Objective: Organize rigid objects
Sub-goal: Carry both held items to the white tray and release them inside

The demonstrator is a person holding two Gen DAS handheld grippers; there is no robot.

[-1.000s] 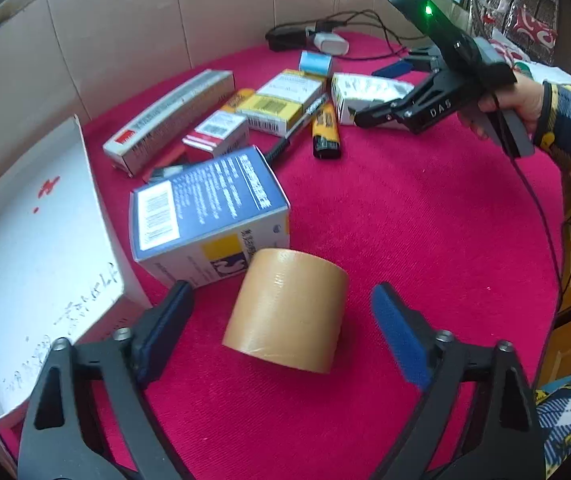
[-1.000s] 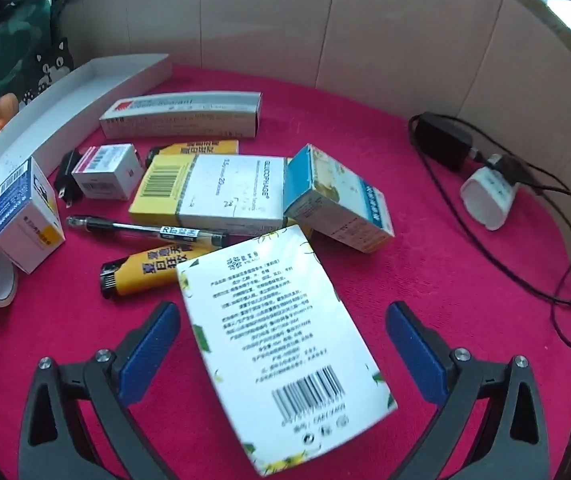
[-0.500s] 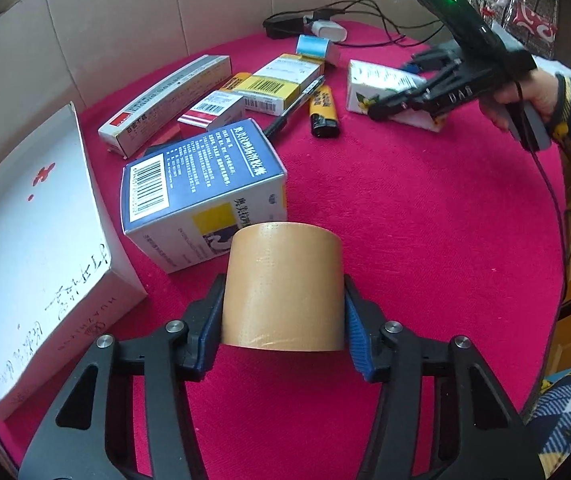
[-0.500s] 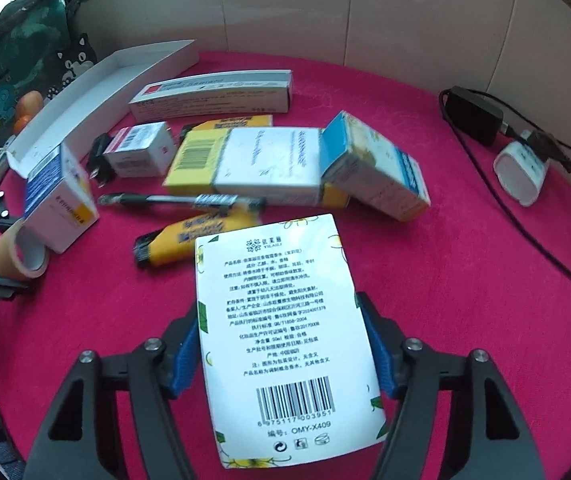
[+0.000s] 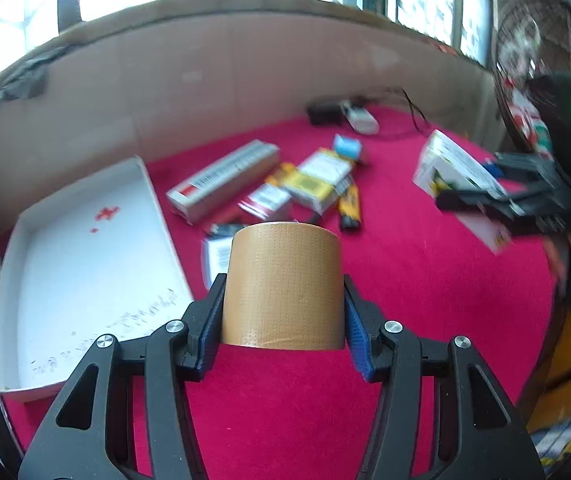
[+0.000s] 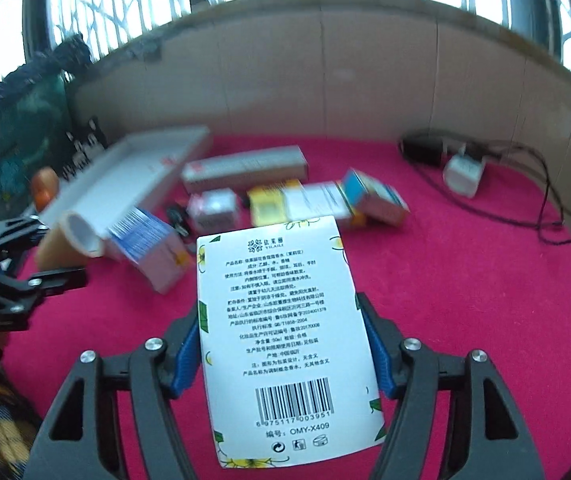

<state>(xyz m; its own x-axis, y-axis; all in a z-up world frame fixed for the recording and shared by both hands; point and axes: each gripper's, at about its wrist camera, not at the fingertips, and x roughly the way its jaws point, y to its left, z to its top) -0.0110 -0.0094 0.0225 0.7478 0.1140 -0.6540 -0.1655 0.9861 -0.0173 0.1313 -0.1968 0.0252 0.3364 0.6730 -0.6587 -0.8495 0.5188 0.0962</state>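
Both grippers loaded for sorting
Left gripper (image 5: pixel 283 312) clamps tape roll (image 5: pixel 283 284); right gripper (image 6: pixel 281 344) clamps white box (image 6: pixel 285 332), likely bound for the tray (image 5: pixel 85 264) at left.

Your left gripper (image 5: pixel 283 316), wide open around the roll of tan tape (image 5: pixel 282 286) a second ago, now clamps it and carries it clear of the red surface (image 5: pixel 425 280). Your right gripper (image 6: pixel 285 344), open then too, now grips the white flowered box (image 6: pixel 285 332) by its sides, lifted off the surface.
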